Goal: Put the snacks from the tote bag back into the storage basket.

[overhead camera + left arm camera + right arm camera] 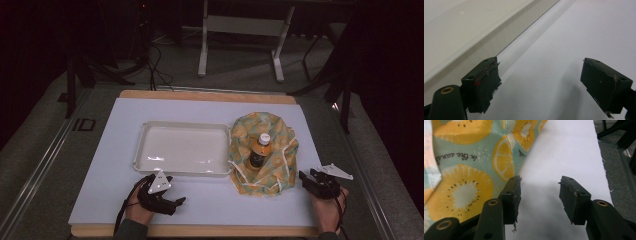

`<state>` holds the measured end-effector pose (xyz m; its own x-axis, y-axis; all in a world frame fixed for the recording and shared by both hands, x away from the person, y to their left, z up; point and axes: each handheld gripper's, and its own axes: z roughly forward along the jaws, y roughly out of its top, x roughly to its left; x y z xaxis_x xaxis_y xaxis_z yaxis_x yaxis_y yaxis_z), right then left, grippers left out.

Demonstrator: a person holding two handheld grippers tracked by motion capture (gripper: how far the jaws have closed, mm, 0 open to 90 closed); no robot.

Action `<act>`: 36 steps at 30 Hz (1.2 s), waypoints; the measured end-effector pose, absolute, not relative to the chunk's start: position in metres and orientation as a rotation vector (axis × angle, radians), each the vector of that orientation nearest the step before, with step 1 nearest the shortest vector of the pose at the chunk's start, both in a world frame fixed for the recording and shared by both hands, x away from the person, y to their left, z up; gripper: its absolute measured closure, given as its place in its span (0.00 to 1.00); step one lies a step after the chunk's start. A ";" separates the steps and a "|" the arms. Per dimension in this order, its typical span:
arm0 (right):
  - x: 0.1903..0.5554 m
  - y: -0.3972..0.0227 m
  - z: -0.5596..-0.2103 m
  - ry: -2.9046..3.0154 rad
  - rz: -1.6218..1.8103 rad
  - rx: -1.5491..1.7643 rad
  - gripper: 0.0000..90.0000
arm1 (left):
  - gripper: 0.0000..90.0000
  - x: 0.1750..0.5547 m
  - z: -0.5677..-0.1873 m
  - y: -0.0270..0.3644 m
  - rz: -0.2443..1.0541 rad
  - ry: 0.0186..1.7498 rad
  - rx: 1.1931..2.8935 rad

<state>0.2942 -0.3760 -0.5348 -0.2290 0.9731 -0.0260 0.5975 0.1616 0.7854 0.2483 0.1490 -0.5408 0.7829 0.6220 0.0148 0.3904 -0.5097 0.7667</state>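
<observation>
Work unstarted: bottle [259, 151] stood on fruit-print cloth [272, 170], tray [150, 127] at nine o'clock bare; left gripper [175, 192] and right gripper [306, 176] (jaws apart, holding nothing) waited.

The fruit-print cloth [461, 170] carries the cursive wording "in the sunsh…", printed upside down in the right gripper view. A second line near the lemon slice is too small to read.
</observation>
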 end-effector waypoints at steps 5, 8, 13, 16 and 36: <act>0.294 -0.375 -0.535 1.909 0.901 1.468 0.59 | 0.17 0.250 -0.540 0.153 0.351 0.762 2.145; 0.293 -0.374 -0.535 1.915 0.902 1.448 0.59 | 0.17 0.251 -0.540 0.156 0.332 0.769 2.132; 0.293 -0.376 -0.534 1.934 0.925 1.447 0.59 | 0.18 0.251 -0.541 0.156 0.321 0.765 2.127; 0.293 -0.373 -0.534 1.940 0.908 1.427 0.60 | 0.19 0.251 -0.541 0.155 0.321 0.760 2.136; 0.287 -0.370 -0.523 1.969 0.916 1.416 0.64 | 0.20 0.252 -0.542 0.152 0.315 0.747 2.170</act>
